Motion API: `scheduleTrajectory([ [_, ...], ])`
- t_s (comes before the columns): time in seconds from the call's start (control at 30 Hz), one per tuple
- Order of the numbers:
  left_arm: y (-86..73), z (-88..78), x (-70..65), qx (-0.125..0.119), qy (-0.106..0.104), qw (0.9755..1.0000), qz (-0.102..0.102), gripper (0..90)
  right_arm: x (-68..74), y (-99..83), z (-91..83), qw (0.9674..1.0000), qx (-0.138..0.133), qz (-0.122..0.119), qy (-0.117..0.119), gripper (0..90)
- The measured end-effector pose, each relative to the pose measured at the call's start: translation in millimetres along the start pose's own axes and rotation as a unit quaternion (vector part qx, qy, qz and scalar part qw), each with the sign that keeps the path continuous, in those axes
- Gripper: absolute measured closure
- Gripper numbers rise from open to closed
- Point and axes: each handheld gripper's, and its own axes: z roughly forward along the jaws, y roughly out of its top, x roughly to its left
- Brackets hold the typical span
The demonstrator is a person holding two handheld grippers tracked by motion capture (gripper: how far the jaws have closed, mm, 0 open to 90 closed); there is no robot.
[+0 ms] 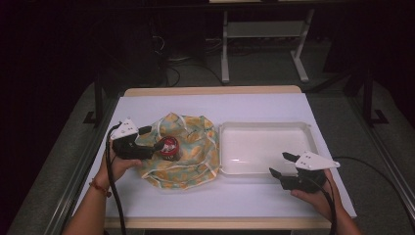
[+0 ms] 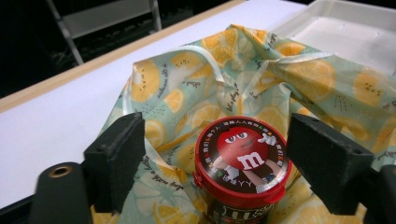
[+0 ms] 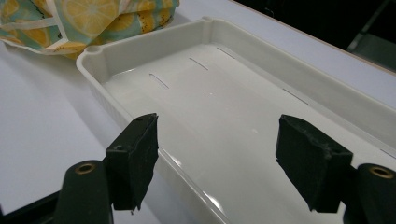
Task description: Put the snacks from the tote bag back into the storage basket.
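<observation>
One tub (image 2: 241, 164), one bag (image 2: 322, 79), one tray (image 3: 154, 53)

Small round candy tub (image 2: 240, 163), red lid with cartoon face, standing upright on lemon-print bag (image 2: 299, 79), lid shut.

A white "m" is read on the red character printed on the candy tub's lid (image 2: 241, 158); ring text is illegible.
</observation>
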Motion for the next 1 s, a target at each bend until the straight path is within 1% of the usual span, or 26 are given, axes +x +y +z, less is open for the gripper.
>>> scheduleTrajectory([
  [0.03,0.0,0.0,0.0,0.000,0.000,1.0000,0.000,19.2,0.0,0.1,0.0,1.0000,-0.001,0.000,0.000,29.1],
  [0.07,0.9,1.9,-0.2,0.005,-0.006,1.0000,0.000,18.9,-0.3,0.2,0.0,1.0000,-0.001,-0.001,0.000,29.0],
  [0.1,2.1,6.1,-1.6,0.014,-0.013,0.9998,0.005,18.4,-0.5,0.1,0.1,1.0000,0.000,-0.002,0.000,29.1],
  [0.17,2.4,8.2,-2.4,0.018,-0.015,0.9997,0.005,18.4,-0.7,0.0,0.5,1.0000,0.001,-0.002,-0.001,29.1],
  [0.2,2.1,10.4,-3.5,0.022,-0.020,0.9996,0.006,18.4,-0.7,-0.3,0.4,1.0000,0.002,-0.003,-0.001,29.1],
  [0.3,0.3,13.5,-5.6,0.030,-0.011,0.9995,0.006,18.4,-0.4,-0.2,-0.3,1.0000,0.002,-0.003,-0.001,29.1],
  [0.33,-0.7,14.1,-6.2,0.031,-0.013,0.9994,0.001,18.3,-0.9,-0.2,-0.7,1.0000,0.001,-0.003,-0.002,29.1],
  [0.37,-1.6,14.6,-6.5,0.031,-0.015,0.9994,0.002,18.3,-1.0,-0.4,-0.6,1.0000,0.002,-0.002,-0.002,29.1],
  [0.4,-2.1,15.8,-7.3,0.034,-0.022,0.9992,-0.004,17.8,-0.9,-0.5,-0.5,1.0000,0.002,-0.002,-0.002,29.1],
  [0.53,-1.7,18.1,-9.4,0.036,-0.020,0.9991,-0.005,17.6,-0.6,-0.4,0.1,1.0000,0.003,-0.004,-0.003,29.1],
  [0.63,-2.7,23.7,-12.0,0.052,-0.021,0.9984,0.001,17.6,-0.3,-0.5,0.8,1.0000,0.005,-0.005,-0.003,29.1],
  [0.7,-2.7,25.3,-12.7,0.055,-0.020,0.9983,0.002,17.3,-0.7,-0.8,1.3,1.0000,0.006,-0.007,-0.003,29.0],
  [0.77,-2.6,27.6,-13.6,0.066,-0.020,0.9976,0.008,17.2,-0.9,-0.9,1.3,1.0000,0.006,-0.007,-0.003,29.0],
  [0.8,-2.1,29.8,-14.0,0.082,-0.016,0.9964,0.015,17.2,-1.0,-0.8,1.1,1.0000,0.005,-0.007,-0.002,29.0],
  [0.87,-2.0,31.7,-13.8,0.091,-0.019,0.9956,0.015,17.2,-0.9,-0.9,0.6,1.0000,0.005,-0.006,-0.003,29.0],
  [0.9,-1.9,33.1,-13.4,0.096,-0.017,0.9951,0.018,17.2,-0.6,-1.0,0.3,1.0000,0.005,-0.005,-0.002,29.0],
  [0.93,-1.9,33.1,-13.4,0.096,-0.017,0.9951,0.018,16.5,-0.6,-1.0,0.3,1.0000,0.005,-0.005,-0.002,29.0],
  [0.97,-1.4,37.2,-13.4,0.116,-0.022,0.9929,0.019,15.0,-0.7,-1.1,0.3,1.0000,0.005,-0.006,-0.003,29.0],
  [1.0,-1.4,37.2,-13.4,0.116,-0.022,0.9929,0.019,14.9,-0.7,-1.1,0.5,1.0000,0.006,-0.006,-0.002,28.9],
])
